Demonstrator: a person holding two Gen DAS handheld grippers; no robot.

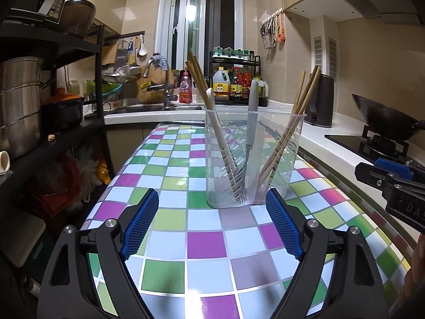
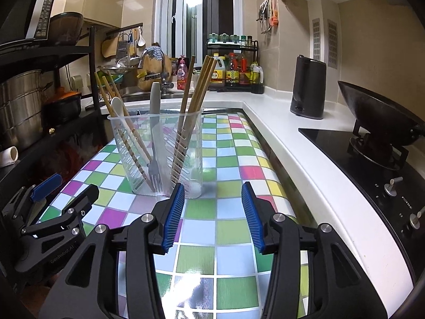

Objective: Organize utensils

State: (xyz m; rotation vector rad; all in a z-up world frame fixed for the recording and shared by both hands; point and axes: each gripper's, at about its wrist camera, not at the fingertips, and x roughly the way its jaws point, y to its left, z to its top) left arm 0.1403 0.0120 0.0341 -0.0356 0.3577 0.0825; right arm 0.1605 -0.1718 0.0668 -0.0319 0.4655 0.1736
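1 clear holder (image 1: 252,159) on tabletop (image 1: 202,242). Inside it: 2 chopstick bunches, left (image 1: 198,75) & right (image 1: 305,93), 1 white spoon (image 1: 212,106), 1 grey-handled fork (image 1: 251,122).

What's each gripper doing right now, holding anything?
Left gripper: open, empty, facing the clear plastic utensil holder.
Right gripper: open, empty, over the checkered tabletop.

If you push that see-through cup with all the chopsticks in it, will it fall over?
Maybe. The clear holder looks like thin, light plastic, and the chopsticks, fork and spoon lean out above its rim, so a high push could tip it. On the glossy checkered table, a low push would probably slide it.
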